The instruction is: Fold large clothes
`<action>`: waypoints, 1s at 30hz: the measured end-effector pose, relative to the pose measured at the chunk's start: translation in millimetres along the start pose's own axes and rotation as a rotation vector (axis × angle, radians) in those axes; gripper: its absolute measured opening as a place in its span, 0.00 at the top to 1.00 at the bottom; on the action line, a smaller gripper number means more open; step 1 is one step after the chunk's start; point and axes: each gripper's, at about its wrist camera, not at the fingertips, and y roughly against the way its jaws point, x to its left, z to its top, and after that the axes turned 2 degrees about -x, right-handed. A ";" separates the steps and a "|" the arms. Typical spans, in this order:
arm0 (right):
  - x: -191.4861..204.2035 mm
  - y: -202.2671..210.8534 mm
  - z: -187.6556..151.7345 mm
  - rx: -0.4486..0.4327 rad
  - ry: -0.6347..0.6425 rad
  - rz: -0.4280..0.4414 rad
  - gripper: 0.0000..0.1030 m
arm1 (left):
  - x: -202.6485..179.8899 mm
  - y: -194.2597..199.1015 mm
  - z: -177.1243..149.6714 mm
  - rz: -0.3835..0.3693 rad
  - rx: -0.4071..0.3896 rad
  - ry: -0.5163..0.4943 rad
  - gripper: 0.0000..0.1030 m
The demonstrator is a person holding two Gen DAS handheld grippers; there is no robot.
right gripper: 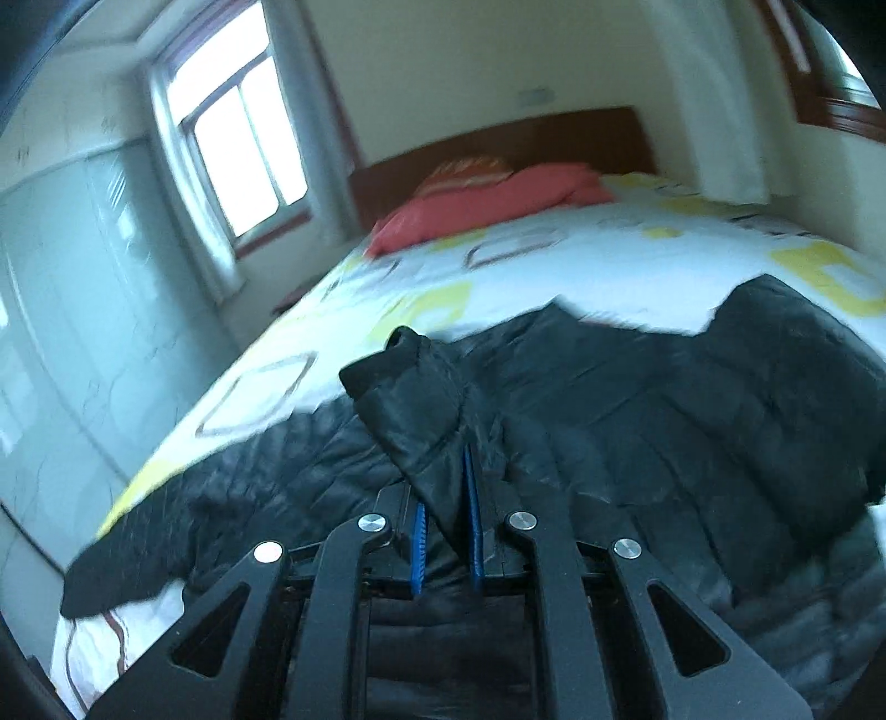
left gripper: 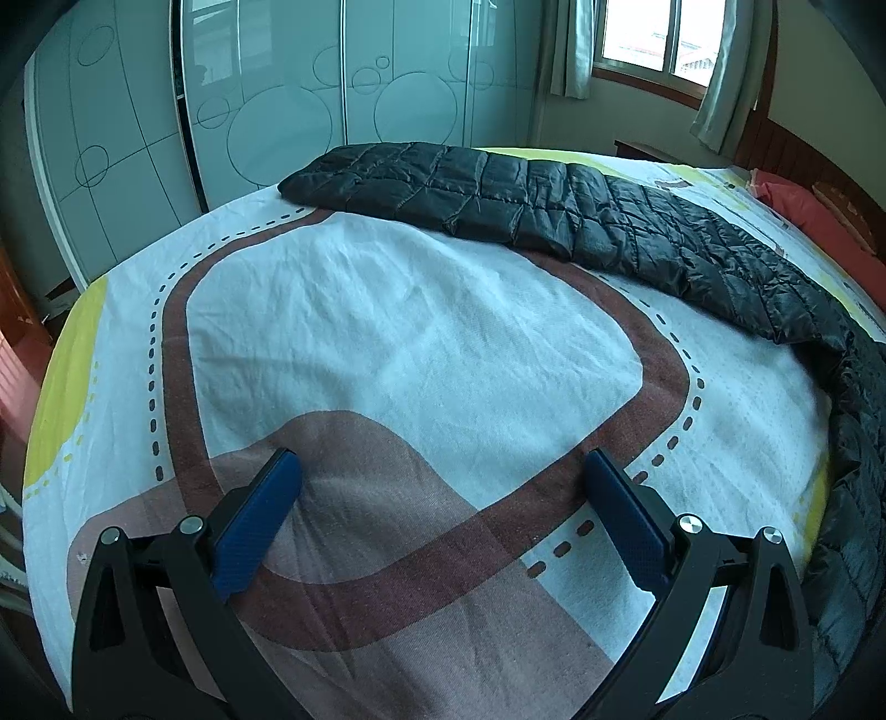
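Our left gripper (left gripper: 440, 471) hovers spread over the bedspread (left gripper: 387, 332), while our right gripper (right gripper: 446, 498) pinches a fold of the black quilted jacket (right gripper: 637, 415) lying crosswise on the bed.

Dim, cool daylight from the window (left gripper: 659, 44), which is blown out white. Left wrist view sharp; right wrist view motion-blurred. Strong fisheye bending, dark vignette corners.
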 end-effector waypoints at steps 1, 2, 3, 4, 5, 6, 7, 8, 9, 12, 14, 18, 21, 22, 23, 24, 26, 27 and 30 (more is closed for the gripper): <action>6.4 -6.3 -2.4 0.019 0.010 0.007 0.89 | 0.2 -0.3 0.2 -0.001 -0.001 0.000 0.02; 14.7 -12.6 -6.0 0.043 0.023 0.014 0.89 | 0.5 -0.7 0.5 -0.002 -0.002 0.001 0.02; 16.0 -19.9 -6.0 0.062 0.032 0.019 0.89 | 0.4 -0.4 -0.3 -0.003 -0.004 0.001 0.02; 20.6 -25.7 -9.7 0.079 0.041 0.026 0.89 | 0.4 -0.4 -0.5 -0.003 -0.005 0.002 0.02; 28.2 -33.8 -13.6 0.103 0.056 0.037 0.89 | 0.8 -1.3 0.3 -0.003 -0.005 0.002 0.02; 29.9 -31.8 -22.9 0.113 0.064 0.043 0.89 | 0.7 -0.8 -0.4 -0.003 -0.006 0.002 0.02; 37.7 -34.3 -27.9 0.122 0.073 0.050 0.89 | 0.7 -0.9 -0.6 -0.003 -0.007 0.001 0.02; 43.8 -37.7 -32.0 0.137 0.081 0.062 0.89 | 1.0 -1.8 0.4 -0.002 -0.007 0.001 0.02; 51.0 -41.6 -39.1 0.149 0.087 0.074 0.88 | 0.8 -1.2 -0.4 -0.003 -0.008 0.001 0.02; 63.9 -51.3 -48.7 0.199 0.117 0.100 0.89 | 0.7 -1.0 -0.9 -0.003 -0.008 0.001 0.02; 70.7 -57.6 -56.6 0.229 0.145 0.097 0.88 | 0.8 -1.8 -0.2 -0.003 -0.008 0.001 0.02; 72.4 -66.8 -64.6 0.295 0.154 0.098 0.86 | 0.9 -1.8 -0.4 -0.002 -0.009 0.000 0.02; 77.1 -65.7 -65.6 0.302 0.179 0.081 0.85 | 0.6 -0.9 -1.5 -0.002 -0.011 0.000 0.02; 79.2 -63.8 -65.7 0.300 0.188 0.083 0.82 | 0.5 -0.8 -1.7 -0.002 -0.011 0.000 0.02; 80.8 -61.9 -65.7 0.301 0.192 0.088 0.78 | 0.9 -1.5 -0.7 -0.002 -0.011 0.000 0.02; 82.3 -58.7 -65.9 0.301 0.193 0.096 0.64 | 0.5 -0.9 -1.8 -0.002 -0.011 0.001 0.02; 85.4 -49.1 -67.0 0.283 0.180 0.128 0.31 | 0.7 -1.5 -1.0 -0.002 -0.011 0.000 0.02; 87.9 -43.0 -67.3 0.269 0.176 0.142 0.26 | 0.8 -1.6 -0.9 -0.002 -0.011 0.000 0.02; 92.3 -22.4 -64.8 0.241 0.189 0.194 0.26 | 0.4 -0.9 -2.0 -0.003 -0.011 0.001 0.02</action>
